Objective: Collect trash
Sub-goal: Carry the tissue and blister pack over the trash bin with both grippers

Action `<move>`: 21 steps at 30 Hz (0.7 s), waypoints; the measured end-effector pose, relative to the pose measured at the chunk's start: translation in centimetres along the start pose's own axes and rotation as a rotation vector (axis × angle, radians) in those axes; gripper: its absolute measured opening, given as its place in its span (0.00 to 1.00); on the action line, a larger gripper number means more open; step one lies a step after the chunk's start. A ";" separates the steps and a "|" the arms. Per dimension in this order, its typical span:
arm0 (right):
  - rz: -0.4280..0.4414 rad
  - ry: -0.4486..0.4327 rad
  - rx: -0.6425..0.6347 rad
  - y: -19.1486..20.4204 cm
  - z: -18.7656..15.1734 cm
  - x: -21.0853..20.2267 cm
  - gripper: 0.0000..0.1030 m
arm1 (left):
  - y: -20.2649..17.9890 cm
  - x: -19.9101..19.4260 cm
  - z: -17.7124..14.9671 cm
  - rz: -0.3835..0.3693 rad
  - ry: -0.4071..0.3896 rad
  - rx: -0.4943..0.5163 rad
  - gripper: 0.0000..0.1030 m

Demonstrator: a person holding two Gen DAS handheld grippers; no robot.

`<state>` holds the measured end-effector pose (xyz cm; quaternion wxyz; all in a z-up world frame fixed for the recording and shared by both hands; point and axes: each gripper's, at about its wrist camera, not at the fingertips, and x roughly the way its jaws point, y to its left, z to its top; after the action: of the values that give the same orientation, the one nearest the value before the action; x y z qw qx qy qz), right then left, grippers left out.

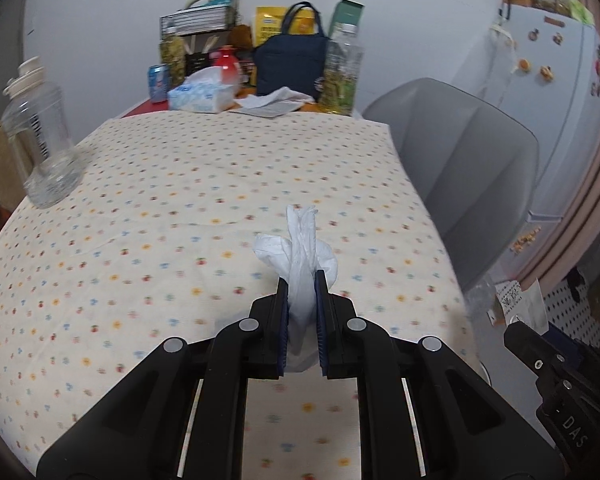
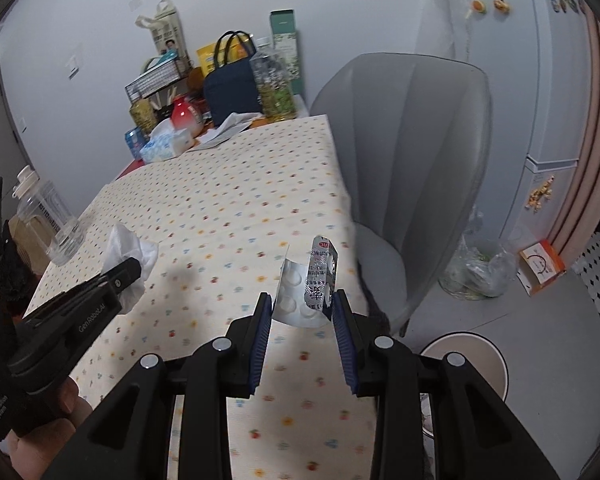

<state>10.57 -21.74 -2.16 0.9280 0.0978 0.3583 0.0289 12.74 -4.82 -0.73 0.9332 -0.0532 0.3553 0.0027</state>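
My left gripper [image 1: 302,280] is shut on a crumpled white tissue [image 1: 304,248] and holds it above the dotted tablecloth [image 1: 180,200]. The same gripper [image 2: 130,268] and tissue [image 2: 128,248] show at the left of the right wrist view. My right gripper [image 2: 300,300] is shut on a bent silver pill blister pack [image 2: 312,284], held over the table's right edge. A round white bin [image 2: 468,364] stands on the floor below, to the right of the right gripper.
A clear plastic bottle [image 1: 40,136] stands at the table's left edge. At the far end are a tissue box [image 1: 204,94], a navy bag [image 1: 292,60], a can and jars. A grey chair [image 2: 412,160] stands right of the table, with a clear trash bag [image 2: 476,268] and a fridge behind it.
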 end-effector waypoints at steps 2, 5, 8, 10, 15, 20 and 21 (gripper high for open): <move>-0.013 -0.009 0.016 -1.1 0.0 -0.4 0.30 | -1.7 0.2 -0.1 -0.020 0.004 0.025 0.12; -0.030 -0.024 0.038 -3.0 0.1 -1.1 0.30 | -4.3 0.4 -0.2 -0.047 0.008 0.064 0.12; -0.047 -0.037 0.061 -4.8 0.0 -1.8 0.31 | -6.9 0.7 -0.2 -0.068 0.011 0.104 0.12; -0.055 -0.044 0.081 -6.3 0.0 -2.1 0.31 | -8.3 0.8 -0.4 -0.076 0.013 0.126 0.12; -0.067 -0.057 0.130 -9.7 -0.3 -2.8 0.31 | -11.4 1.2 -0.8 -0.087 0.024 0.183 0.12; -0.104 -0.060 0.155 -13.0 -0.8 -2.9 0.31 | -13.8 1.7 -1.1 -0.094 0.033 0.220 0.12; -0.112 -0.058 0.163 -13.8 -1.0 -2.9 0.31 | -14.2 1.7 -1.2 -0.096 0.034 0.227 0.12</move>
<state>7.57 -35.41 -3.74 0.9271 0.1535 0.3376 -0.0552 13.86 -19.12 -1.38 0.9262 0.0357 0.3659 -0.0830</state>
